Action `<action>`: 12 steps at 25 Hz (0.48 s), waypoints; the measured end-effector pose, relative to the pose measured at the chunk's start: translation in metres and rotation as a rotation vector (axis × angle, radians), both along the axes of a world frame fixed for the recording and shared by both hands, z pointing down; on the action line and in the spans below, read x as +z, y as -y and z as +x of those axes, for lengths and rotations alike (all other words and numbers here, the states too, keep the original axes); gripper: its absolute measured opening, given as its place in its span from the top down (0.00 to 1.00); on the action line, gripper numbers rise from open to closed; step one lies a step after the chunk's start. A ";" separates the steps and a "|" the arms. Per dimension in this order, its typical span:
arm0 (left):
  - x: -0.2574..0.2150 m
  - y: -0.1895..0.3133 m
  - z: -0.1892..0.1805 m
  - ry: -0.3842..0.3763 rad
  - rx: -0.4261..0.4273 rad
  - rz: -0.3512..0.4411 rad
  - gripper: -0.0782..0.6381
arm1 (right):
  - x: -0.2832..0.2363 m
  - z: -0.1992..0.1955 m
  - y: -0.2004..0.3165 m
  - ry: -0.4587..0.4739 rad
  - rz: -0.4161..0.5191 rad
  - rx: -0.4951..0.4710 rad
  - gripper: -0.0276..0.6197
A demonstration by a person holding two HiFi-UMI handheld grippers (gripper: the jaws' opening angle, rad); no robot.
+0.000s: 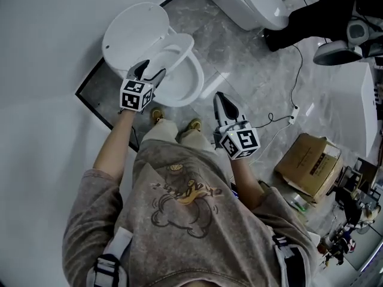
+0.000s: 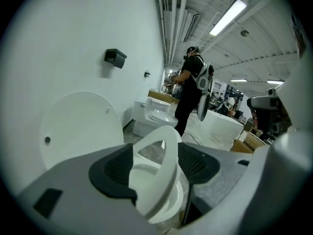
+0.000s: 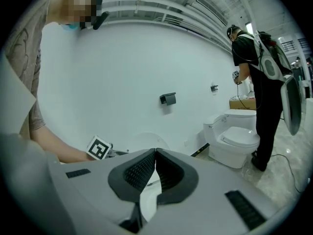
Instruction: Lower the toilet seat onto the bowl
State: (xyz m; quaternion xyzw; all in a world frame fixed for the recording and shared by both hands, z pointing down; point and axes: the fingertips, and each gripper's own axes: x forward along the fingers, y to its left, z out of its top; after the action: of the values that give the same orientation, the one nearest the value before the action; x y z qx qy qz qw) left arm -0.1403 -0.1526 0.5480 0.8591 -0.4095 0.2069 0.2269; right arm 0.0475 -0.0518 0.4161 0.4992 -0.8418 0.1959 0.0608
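Left gripper (image 2: 155, 149): closed on the near rim of the toilet seat (image 2: 168, 166). In the left gripper view the white ring is seen between the two dark pads (image 2: 113, 169) and appears to be touched by both. Right gripper (image 3: 155, 151): jaws brought fully together with nothing between them. In the head view it is held beside the person's right leg, well apart from the toilet and taking no part in the work. The seat is found tilted, neither against the raised lid (image 1: 131, 30) nor down on the bowl (image 1: 190, 87); its ring is seen in the head view (image 1: 188, 42) above the bowl opening, with the left gripper (image 1: 151, 70) at its edge. The step in hand is judged to be the controlled descent of the seat, roughly midway. It is recommended that the grip be kept on the rim and the gripper be carried along the arc set by the hinge, not pulled straight down, so that the seat is not twisted between the pads. The last part of the travel should be slowed, so that the seat is laid on the bowl rim and not dropped. The jaws should be opened only once the seat is seated flat, and the lower jaw should be kept from being pinched between seat and rim. The lid should be left upright and untouched. A second toilet (image 1: 258, 2) stands well apart and is of no concern.
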 end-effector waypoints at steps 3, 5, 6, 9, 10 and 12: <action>0.017 -0.028 0.022 0.004 0.011 -0.047 0.49 | 0.002 0.021 -0.008 -0.001 -0.015 0.021 0.91; 0.033 -0.042 0.034 0.008 0.010 -0.064 0.50 | 0.011 0.036 -0.015 0.002 -0.027 0.036 0.91; 0.042 -0.048 0.041 0.009 0.018 -0.076 0.50 | 0.018 0.044 -0.020 0.004 -0.035 0.043 0.91; 0.058 -0.061 0.057 0.012 0.029 -0.088 0.50 | 0.036 0.062 -0.034 0.001 -0.067 0.058 0.91; 0.061 -0.062 0.059 0.001 0.018 -0.092 0.50 | 0.041 0.066 -0.037 0.001 -0.077 0.060 0.91; 0.069 -0.066 0.066 -0.005 0.013 -0.104 0.50 | 0.049 0.072 -0.042 0.006 -0.093 0.066 0.92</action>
State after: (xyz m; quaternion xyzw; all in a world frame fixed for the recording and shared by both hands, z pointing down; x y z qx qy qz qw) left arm -0.0744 -0.0870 0.6172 0.8494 -0.3918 0.2271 0.2710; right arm 0.1198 -0.0097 0.4653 0.5226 -0.8152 0.2382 0.0747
